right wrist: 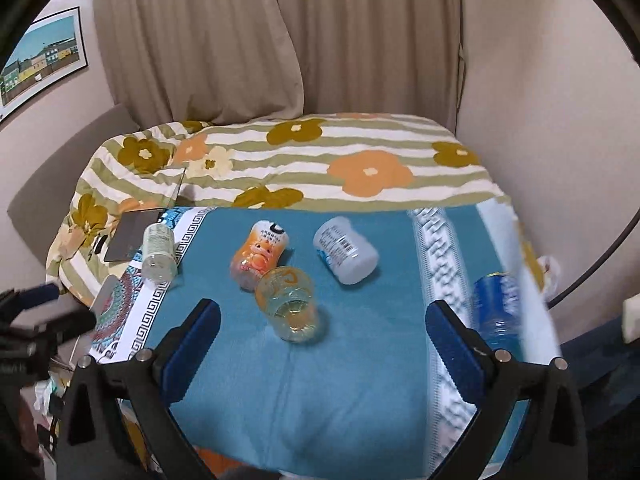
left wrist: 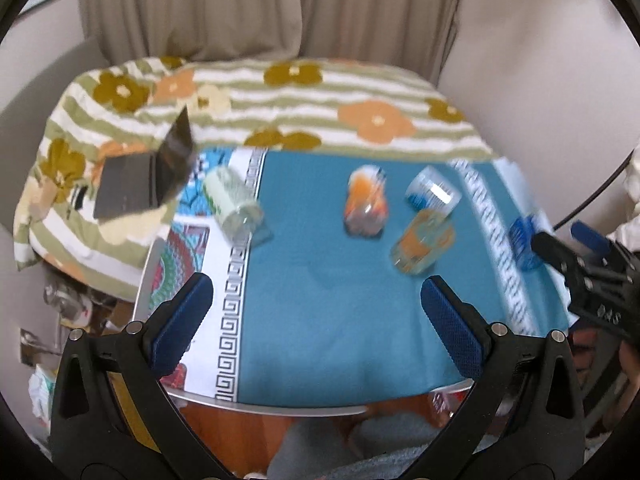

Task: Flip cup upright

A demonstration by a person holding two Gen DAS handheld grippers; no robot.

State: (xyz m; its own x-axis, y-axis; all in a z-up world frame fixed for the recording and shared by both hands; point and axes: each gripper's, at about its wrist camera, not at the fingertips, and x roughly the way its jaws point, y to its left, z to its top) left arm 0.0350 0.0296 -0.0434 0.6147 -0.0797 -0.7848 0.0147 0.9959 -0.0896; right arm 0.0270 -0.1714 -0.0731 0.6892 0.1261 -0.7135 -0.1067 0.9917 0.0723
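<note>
Teal tablecloth [right wrist: 360,380]: 5 cups [right wrist: 290,304] lying scattered; left gripper [left wrist: 316,300], right gripper [right wrist: 322,328] wide open, empty.

Clear glossy plastic cup [right wrist: 289,305] lies on a matt teal cloth [right wrist: 360,380]; fingers [right wrist: 191,344] carry rough, dimpled blue pads on matt black plastic.

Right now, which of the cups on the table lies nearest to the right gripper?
The blue cup, just beside the right gripper's right finger near the table's right edge. The other cups lie farther off toward the middle and left.
</note>
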